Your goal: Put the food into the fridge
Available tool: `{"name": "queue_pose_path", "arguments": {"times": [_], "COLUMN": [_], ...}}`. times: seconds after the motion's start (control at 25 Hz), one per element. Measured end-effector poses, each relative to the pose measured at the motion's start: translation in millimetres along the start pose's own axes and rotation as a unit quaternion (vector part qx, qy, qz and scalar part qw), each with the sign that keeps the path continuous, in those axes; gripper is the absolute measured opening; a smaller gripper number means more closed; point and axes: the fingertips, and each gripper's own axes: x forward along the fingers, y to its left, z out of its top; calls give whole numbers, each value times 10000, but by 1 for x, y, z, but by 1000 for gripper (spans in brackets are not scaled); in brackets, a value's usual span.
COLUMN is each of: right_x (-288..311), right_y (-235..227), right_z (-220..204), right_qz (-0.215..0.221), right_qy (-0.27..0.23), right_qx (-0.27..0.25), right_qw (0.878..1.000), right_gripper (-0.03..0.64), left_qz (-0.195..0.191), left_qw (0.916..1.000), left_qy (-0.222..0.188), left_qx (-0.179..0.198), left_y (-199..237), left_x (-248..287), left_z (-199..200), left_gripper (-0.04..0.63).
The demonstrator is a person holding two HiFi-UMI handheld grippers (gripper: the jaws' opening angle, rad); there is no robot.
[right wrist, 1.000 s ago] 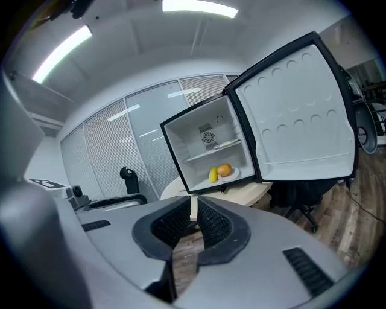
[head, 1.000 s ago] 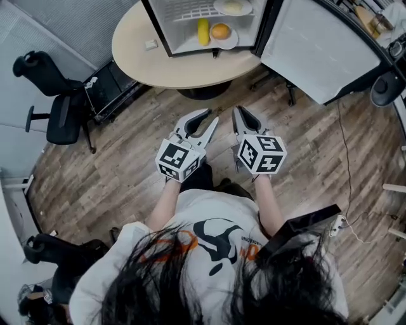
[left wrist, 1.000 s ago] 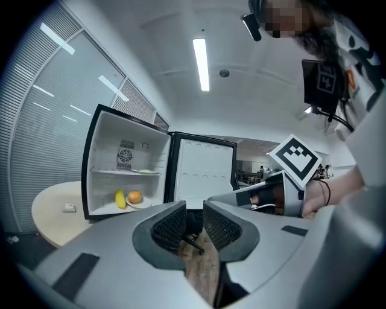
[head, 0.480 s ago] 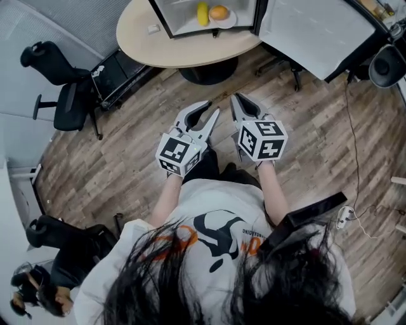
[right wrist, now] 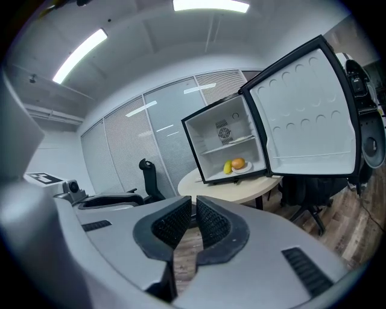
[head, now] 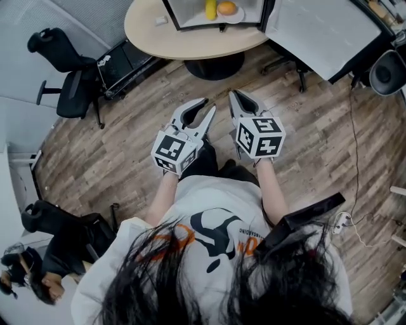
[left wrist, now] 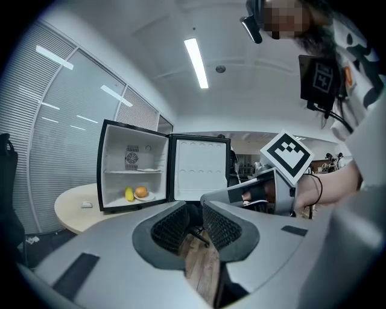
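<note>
I saw the open fridge [head: 184, 16] at the frame's top, standing on the round surface [head: 165, 38]. Its lower shelf held a plate [head: 231, 19] with an orange [head: 226, 8], a yellow fruit [head: 210, 9] just beside it. Mid-frame, my left gripper [head: 209, 105] was narrowly parted and empty, and my right gripper [head: 233, 96] was closed on nothing.

Two fruits [right wrist: 237, 163] inside open fridge [right wrist: 212, 134]

The floor [head: 127, 159] was matt, grainy wood planking; the tabletop [head: 190, 44] smooth and pale. The left tongs [head: 209, 105] and right tongs [head: 233, 96] were matt grey plastic, their pads [left wrist: 169, 228] black and ribbed.
</note>
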Motion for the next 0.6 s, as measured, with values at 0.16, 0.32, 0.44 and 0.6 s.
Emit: {"name": "queue_pose_path", "arguments": {"times": [0.16, 0.32, 0.44, 0.6], "right_x": [-4, -8, -9, -13], "right_y": [-1, -9, -11, -7], "right_z": [-3, -4, -6, -9], "right_qz": [13, -23, -52, 48], "right_qy": [-11, -24, -8, 35], "right_qx": [56, 101, 141, 87], "right_qw": [10000, 9999, 9999, 9999], "right_gripper": [35, 35, 36, 37], "left_qz": [-1, -47, -118, -168], "left_qw": [10000, 9999, 9998, 9996], "left_qy": [2, 62, 117, 200], "left_qx": [24, 63, 71, 57], "left_y": [-5, -10, -15, -27], "left_x": [-2, 3, 8, 12], "left_z": [0, -1, -3, -7], "left_gripper": [86, 86, 86, 86]}}
